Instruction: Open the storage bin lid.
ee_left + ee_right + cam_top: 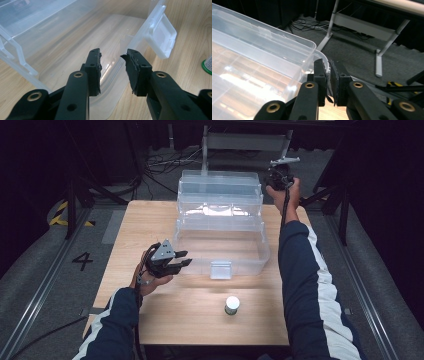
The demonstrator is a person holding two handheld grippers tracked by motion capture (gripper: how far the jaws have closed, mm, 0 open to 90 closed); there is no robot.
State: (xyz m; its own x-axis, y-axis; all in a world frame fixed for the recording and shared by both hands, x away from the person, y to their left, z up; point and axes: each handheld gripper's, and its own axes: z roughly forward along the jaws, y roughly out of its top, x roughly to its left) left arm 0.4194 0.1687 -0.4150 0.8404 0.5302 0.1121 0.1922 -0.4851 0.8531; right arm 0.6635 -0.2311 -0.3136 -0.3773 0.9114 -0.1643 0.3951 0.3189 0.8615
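You have one clear box [220,220] mid-table, with one small can [231,305] at its 6 o'clock. Your left gripper [182,258], at its 8 o'clock, is partly open and empty. Your right gripper [328,75], at 1 o'clock, is nearly closed by the box rim; a "4" [82,260] marks the floor.

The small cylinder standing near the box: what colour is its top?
White, on the small cylinder; the high view shows it best.
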